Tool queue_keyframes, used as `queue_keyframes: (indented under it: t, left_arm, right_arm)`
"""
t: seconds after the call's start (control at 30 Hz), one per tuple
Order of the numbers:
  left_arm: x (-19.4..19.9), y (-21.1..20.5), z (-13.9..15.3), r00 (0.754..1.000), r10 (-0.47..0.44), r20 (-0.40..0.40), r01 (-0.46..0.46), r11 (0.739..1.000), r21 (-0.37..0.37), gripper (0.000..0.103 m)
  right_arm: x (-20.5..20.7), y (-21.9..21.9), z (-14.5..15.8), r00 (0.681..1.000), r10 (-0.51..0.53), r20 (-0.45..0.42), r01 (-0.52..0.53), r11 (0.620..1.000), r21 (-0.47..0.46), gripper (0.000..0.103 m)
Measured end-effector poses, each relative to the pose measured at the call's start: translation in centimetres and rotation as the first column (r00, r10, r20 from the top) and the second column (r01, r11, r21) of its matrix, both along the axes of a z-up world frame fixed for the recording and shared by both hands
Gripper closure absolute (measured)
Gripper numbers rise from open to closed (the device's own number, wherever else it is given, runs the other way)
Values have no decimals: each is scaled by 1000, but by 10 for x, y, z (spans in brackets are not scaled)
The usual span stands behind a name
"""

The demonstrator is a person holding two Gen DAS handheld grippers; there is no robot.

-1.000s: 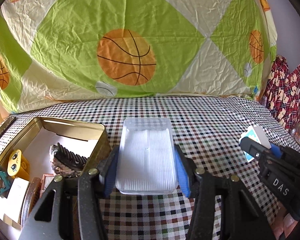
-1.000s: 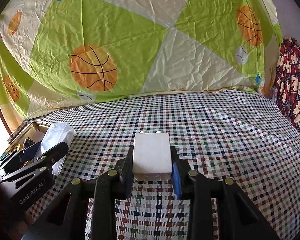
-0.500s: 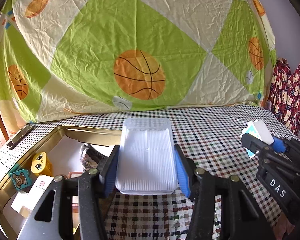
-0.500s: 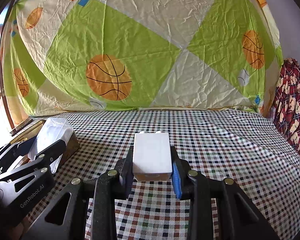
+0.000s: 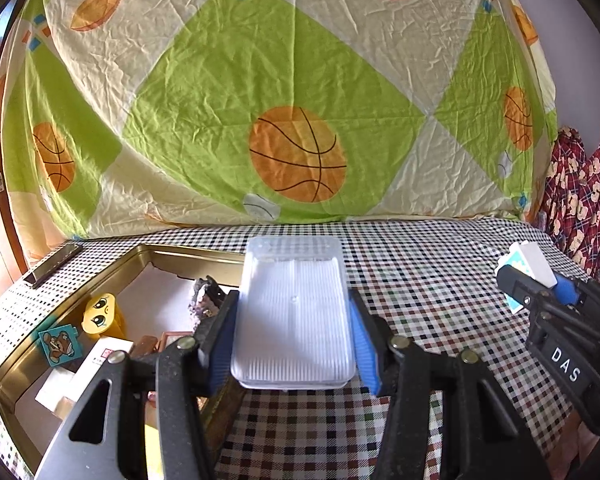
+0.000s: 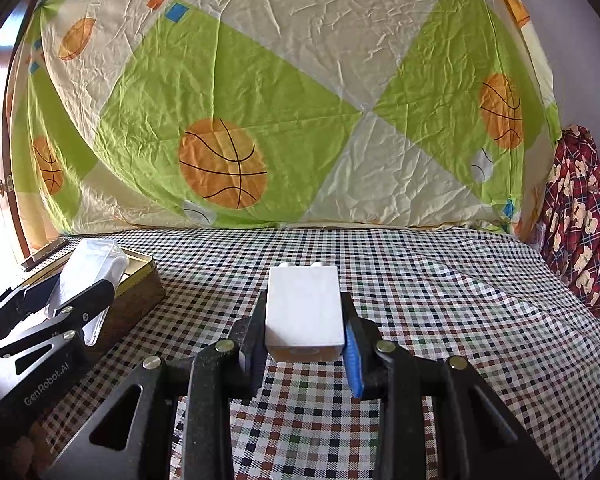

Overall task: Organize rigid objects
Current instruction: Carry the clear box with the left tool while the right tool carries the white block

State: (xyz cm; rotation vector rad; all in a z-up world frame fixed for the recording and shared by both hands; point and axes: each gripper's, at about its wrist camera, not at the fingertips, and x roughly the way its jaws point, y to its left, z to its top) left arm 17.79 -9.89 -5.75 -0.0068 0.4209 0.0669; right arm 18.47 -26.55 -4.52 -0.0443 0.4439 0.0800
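A: Jaws first. The left gripper (image 5: pixel 294 336) has its jaws pinched on the long sides of a clear plastic box (image 5: pixel 294 312), held in the air over the near right corner of the gold tin (image 5: pixel 188 258) on the checked table (image 5: pixel 420 280). The right gripper (image 6: pixel 305 334) is clamped on a white toy brick (image 6: pixel 304 312), also off the table, to the right of the tin.

B: How do you reckon they'll handle?

A: The box looks thin-walled and light, with smooth sides, so I'd guess it flexes or slides if squeezed hard. Gripping across the width near the middle, as it is now, seems sound. The brick looks stiff and light, and its flat faces give the blue pads a sure seat.

B: Room in the tin?

A: Some. A yellow face toy (image 5: pixel 100 314), a bear tile (image 5: pixel 60 344) and a dark comb-like thing (image 5: pixel 206 296) lie inside, with bare white floor behind them.
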Motion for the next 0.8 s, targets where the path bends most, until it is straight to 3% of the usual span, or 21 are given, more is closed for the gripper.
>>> queue_keyframes:
  t: [0.8]
  left_arm:
    - [-36, 14, 5, 996, 31, 82, -31, 1000, -1, 52]
  right_arm:
    - [-22, -2, 5, 999, 2, 39, -3, 1000, 12, 69]
